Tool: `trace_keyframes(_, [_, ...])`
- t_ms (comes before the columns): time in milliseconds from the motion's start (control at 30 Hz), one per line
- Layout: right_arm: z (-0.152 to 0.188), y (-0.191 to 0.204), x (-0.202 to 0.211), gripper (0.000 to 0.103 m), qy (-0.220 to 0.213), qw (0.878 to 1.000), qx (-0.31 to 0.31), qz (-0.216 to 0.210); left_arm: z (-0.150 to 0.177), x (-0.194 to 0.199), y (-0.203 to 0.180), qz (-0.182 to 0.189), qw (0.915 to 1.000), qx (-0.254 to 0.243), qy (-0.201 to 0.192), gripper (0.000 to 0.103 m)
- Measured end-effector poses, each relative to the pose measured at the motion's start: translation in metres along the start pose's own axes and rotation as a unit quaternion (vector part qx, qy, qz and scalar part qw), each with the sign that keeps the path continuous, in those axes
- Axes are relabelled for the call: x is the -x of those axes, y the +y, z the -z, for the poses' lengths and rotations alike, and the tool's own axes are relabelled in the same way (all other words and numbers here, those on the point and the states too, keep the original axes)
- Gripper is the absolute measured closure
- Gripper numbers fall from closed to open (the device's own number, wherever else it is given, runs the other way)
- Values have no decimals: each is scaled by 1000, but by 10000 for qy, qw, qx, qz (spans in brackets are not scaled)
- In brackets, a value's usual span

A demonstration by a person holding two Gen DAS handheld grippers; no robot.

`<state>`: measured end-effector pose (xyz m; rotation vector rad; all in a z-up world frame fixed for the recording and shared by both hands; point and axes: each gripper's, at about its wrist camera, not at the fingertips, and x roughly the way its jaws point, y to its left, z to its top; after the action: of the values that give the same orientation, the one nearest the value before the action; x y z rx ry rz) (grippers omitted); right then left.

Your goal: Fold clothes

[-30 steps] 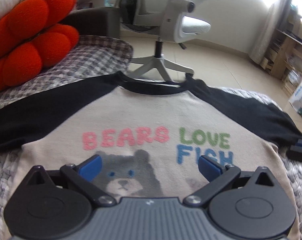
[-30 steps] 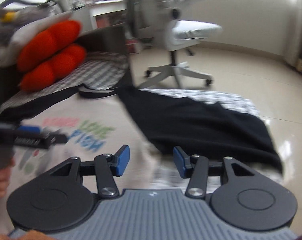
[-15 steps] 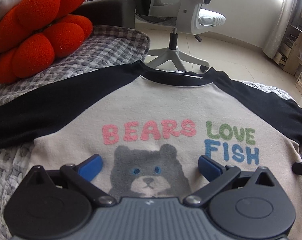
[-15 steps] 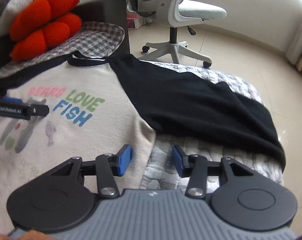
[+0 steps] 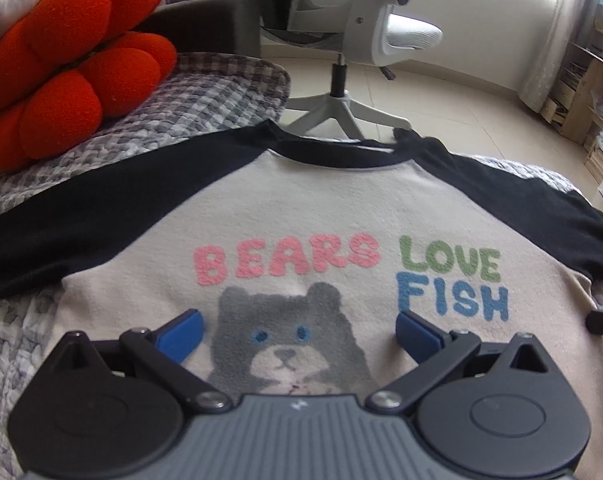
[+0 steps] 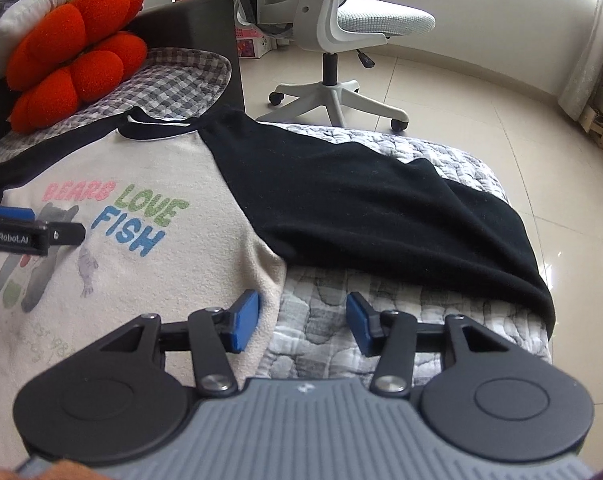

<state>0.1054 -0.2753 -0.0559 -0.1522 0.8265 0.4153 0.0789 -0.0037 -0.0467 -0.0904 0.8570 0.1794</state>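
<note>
Cream raglan sweatshirt with black sleeves and grey bear print (image 5: pixel 301 208): spread flat, centre frame, on grey-white quilted bed cover (image 6: pixel 381 344)
Left gripper (image 5: pixel 297 328): lower centre, blue fingers (image 5: pixel 181 334) released wide, over bear print, nothing between
Right gripper (image 6: pixel 303 322): lower centre, fingers parted, just opening slightly, over sweatshirt's side edge, gripping nothing
Red lobed plush cushion (image 5: pixel 69 64): upper left
White swivel office chair (image 6: pixel 341 40): upper centre, on floor

Bright daylight from upper right, floor (image 6: pixel 501 184) glare, fisheye-bent edges.
</note>
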Motion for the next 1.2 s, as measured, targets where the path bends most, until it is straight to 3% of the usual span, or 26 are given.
trace_keyframes(233, [0, -10, -3, 52, 70, 9997, -242, -62, 2, -4, -5, 33, 9998, -201, 73, 0])
trace_keyframes(467, [3, -21, -1, 52, 128, 9985, -402, 358, 1, -2, 0, 51, 9999, -29, 115, 0])
trace_keyframes(733, [9, -55, 3, 52, 120, 9929, -1028, 585, 0, 1, 3, 105, 9998, 131, 102, 0])
trace_keyframes(933, [13, -81, 8, 50, -31, 9821, -1860, 288, 1, 0, 0, 113, 9998, 52, 139, 0])
trace_keyframes(1100, [16, -96, 11, 50, -147, 9654, -2605, -5, 1, -1, 0, 97, 9998, 39, 141, 0])
trace_keyframes(1200, [17, -99, 12, 50, -183, 9639, -2656, 55, 1, -1, -2, 80, 9999, 7, 152, 0])
